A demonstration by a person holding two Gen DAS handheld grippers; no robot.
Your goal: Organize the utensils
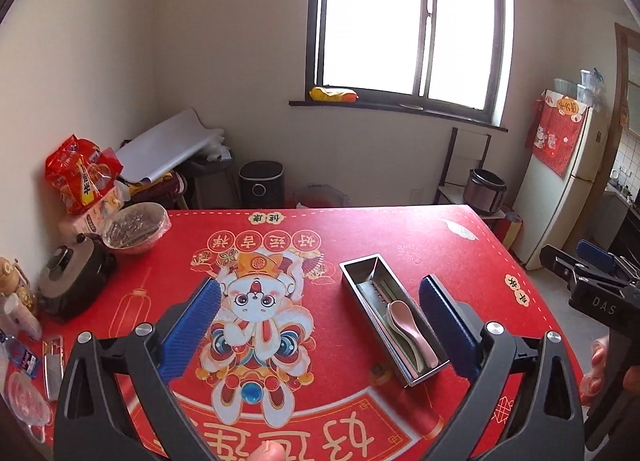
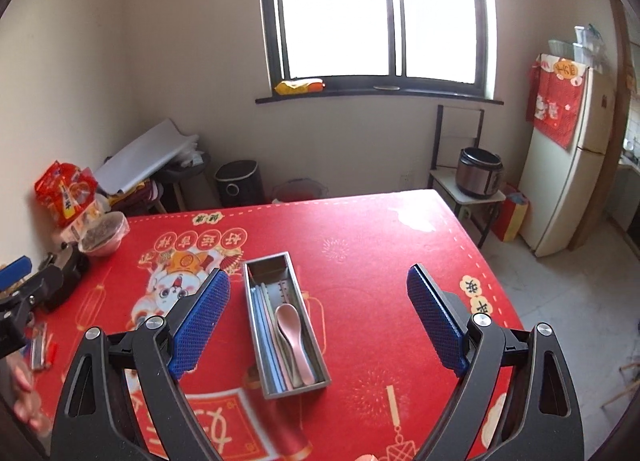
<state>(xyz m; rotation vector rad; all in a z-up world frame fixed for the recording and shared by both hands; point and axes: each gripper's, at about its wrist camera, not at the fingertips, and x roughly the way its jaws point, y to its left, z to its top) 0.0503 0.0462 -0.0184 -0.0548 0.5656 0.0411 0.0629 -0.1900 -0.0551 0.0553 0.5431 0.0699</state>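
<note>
A long steel utensil tray [image 1: 358, 289] [image 2: 316, 345] lies on the red printed tablecloth [image 1: 420, 237] [image 2: 360, 229]. Inside it lie a pink spoon [image 1: 406, 321] [image 2: 290, 327], a pale green spoon under it, and pastel chopsticks [image 2: 264, 325] along its left side. My left gripper [image 1: 320, 321] is open and empty above the cloth, its right finger beside the tray. My right gripper [image 2: 318, 317] is open and empty, held above the tray. The right gripper also shows at the right edge of the left wrist view [image 1: 592, 281].
At the table's left edge stand a bowl covered in film [image 1: 134, 227] [image 2: 102, 235], a dark pot [image 1: 70, 281], a red snack bag [image 1: 80, 173], and small bottles. A fridge [image 2: 572, 165], a rice cooker [image 2: 480, 173] on a stool and a black bin [image 2: 238, 183] stand beyond the table.
</note>
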